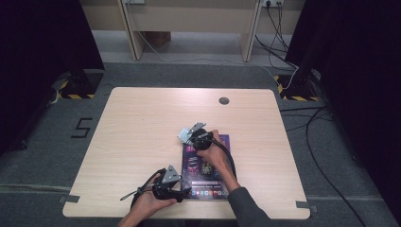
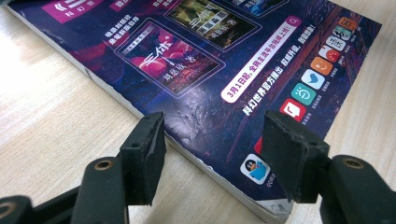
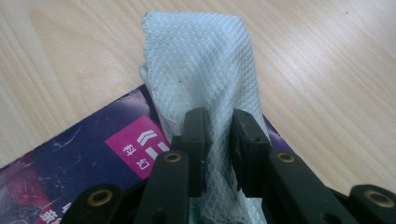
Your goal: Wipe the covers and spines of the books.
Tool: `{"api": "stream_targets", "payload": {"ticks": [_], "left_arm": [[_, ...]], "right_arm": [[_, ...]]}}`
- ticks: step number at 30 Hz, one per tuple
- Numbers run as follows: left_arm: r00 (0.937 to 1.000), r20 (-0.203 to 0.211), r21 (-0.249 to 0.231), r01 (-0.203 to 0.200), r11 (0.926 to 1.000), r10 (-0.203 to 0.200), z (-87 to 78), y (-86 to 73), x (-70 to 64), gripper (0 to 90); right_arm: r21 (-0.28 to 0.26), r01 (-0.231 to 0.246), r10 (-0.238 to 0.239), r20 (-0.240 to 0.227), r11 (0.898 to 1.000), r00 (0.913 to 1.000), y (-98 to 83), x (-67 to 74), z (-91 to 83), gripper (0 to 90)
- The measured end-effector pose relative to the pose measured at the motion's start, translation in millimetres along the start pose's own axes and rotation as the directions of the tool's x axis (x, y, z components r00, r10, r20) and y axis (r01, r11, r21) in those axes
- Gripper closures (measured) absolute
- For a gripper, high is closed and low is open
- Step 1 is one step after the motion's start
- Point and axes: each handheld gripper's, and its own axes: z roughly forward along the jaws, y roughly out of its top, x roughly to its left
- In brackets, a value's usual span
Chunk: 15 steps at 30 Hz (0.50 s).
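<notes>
Cloth pinched over magazine corner

Right gripper (image 3: 215,126) clamps its jaws on a folded white cloth (image 3: 201,60), which drapes over the magazine's (image 1: 206,165) far left corner onto the table (image 1: 137,127). Left gripper (image 2: 212,140) stands with jaws apart, not gripping, astride the magazine's near left corner, one jaw above the cover, the other above bare wood. No containers stand on the table.

Wood table (image 1: 142,142), grommet hole (image 1: 224,100); floor cables (image 1: 326,142), hazard-tape bases (image 1: 75,90).
</notes>
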Motion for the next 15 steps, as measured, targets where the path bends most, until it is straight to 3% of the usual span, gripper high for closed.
{"api": "stream_targets", "payload": {"ticks": [3,6,11,15], "left_arm": [[1.0000,0.000,-0.002,0.000,1.0000,0.000,0.0,-0.3,-0.1,39.6],[1.0000,0.000,-0.003,0.000,1.0000,0.000,0.0,-0.4,-0.1,39.6],[1.0000,-0.001,-0.005,-0.001,1.0000,0.001,0.0,-0.6,-0.2,39.6],[1.0000,-0.001,-0.005,0.004,1.0000,-0.004,0.1,-0.6,-0.1,39.6]], "right_arm": [[-0.003,-0.007,0.007,-0.012,1.000,0.9999,-3.5,-4.1,-1.3,76.8],[0.016,-0.016,0.015,0.015,1.000,0.9998,-10.3,-11.6,-5.7,76.8],[0.023,-0.081,0.079,0.065,0.996,0.9947,-33.7,-40.2,-16.4,76.7],[0.035,-0.137,0.132,0.124,0.990,0.9835,-53.5,-65.4,-26.0,76.7]]}}
